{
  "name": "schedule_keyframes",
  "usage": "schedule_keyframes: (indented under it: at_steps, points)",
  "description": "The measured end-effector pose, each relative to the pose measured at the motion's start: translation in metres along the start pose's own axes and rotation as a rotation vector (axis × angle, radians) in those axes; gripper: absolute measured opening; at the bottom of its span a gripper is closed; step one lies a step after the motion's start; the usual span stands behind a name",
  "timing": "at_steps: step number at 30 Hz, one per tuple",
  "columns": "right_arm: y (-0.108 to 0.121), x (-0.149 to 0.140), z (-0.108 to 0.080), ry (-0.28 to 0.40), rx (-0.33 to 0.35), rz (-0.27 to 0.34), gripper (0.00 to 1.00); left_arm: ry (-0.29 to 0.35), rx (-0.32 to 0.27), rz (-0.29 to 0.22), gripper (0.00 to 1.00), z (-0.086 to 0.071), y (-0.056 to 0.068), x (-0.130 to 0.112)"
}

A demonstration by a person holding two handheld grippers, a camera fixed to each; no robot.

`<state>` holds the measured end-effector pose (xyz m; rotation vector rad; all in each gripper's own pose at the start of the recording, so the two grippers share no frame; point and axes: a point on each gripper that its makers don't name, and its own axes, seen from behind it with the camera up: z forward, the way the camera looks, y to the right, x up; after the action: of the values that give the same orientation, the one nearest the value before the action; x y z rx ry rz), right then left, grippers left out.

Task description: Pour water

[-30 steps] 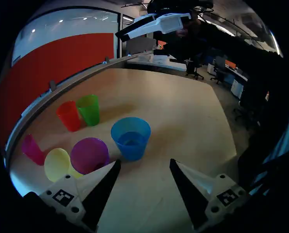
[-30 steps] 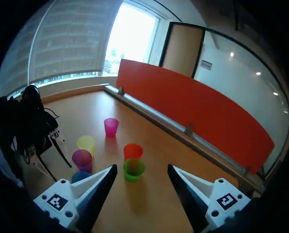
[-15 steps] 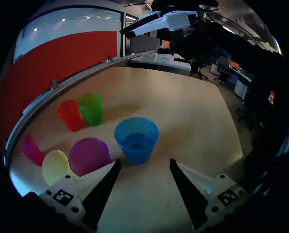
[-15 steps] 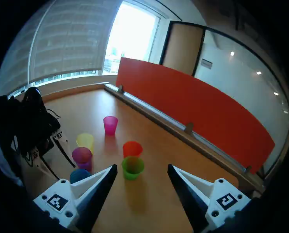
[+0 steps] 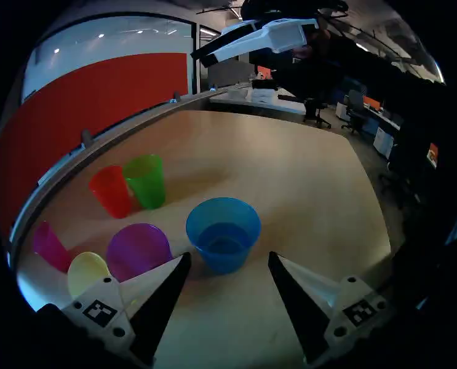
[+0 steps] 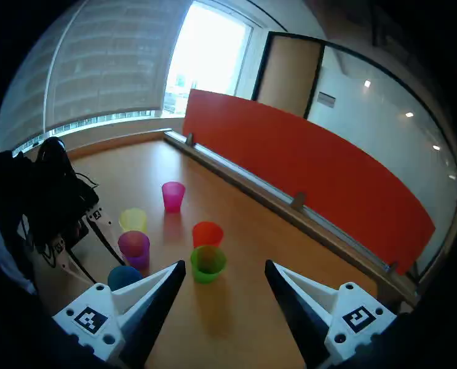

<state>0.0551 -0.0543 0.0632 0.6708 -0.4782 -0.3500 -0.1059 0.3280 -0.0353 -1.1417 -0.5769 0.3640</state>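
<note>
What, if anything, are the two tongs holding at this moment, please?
Nothing: the left tongs and the right tongs are both open and empty.

wooden bench [image 5: 290, 172] carries six upright cups: blue cup [image 5: 223, 235] with water, purple cup [image 5: 138, 251], yellow cup [image 5: 87, 270], pink cup [image 5: 48, 246], red cup [image 5: 110, 190] beside green cup [image 5: 146, 181].

This is an open-plan office. A long, pale wooden table [image 5: 290, 166] runs beside a low red divider panel [image 6: 326, 166] fixed along its edge, and behind that stands a glass partition wall [image 6: 376, 117] reflecting recessed ceiling lights [image 6: 367, 84]. Past the far end of the table, 2 dark swivel chairs [image 5: 315, 111] stand by rows of desks [image 5: 376, 126]. On the other side, a tall bright window [image 6: 206, 61] sits beside drawn roller blinds [image 6: 105, 67] and a plain wooden door [image 6: 286, 77].
</note>
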Motion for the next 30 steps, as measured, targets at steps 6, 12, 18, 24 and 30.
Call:
schedule_keyframes:
  at_steps: [6, 12, 18, 24, 30]
  points:
    - [0.003, -0.003, 0.000, -0.003, -0.002, 0.002, 1.00, 0.008, 0.000, 0.006, 0.93, 0.007, 0.000, 0.006]
    - [0.005, -0.006, -0.001, -0.004, -0.002, 0.005, 1.00, 0.010, 0.006, 0.016, 0.93, 0.013, -0.002, 0.009]
    - [0.006, -0.009, -0.001, -0.007, -0.004, 0.006, 1.00, 0.013, 0.015, 0.025, 0.93, 0.019, -0.004, 0.011]
    - [0.007, -0.011, -0.001, -0.009, -0.005, 0.006, 1.00, 0.024, 0.017, 0.024, 0.93, 0.025, -0.006, 0.016]
    - [0.010, -0.014, -0.002, -0.011, -0.008, 0.009, 1.00, 0.027, 0.018, 0.027, 0.93, 0.030, -0.006, 0.017]
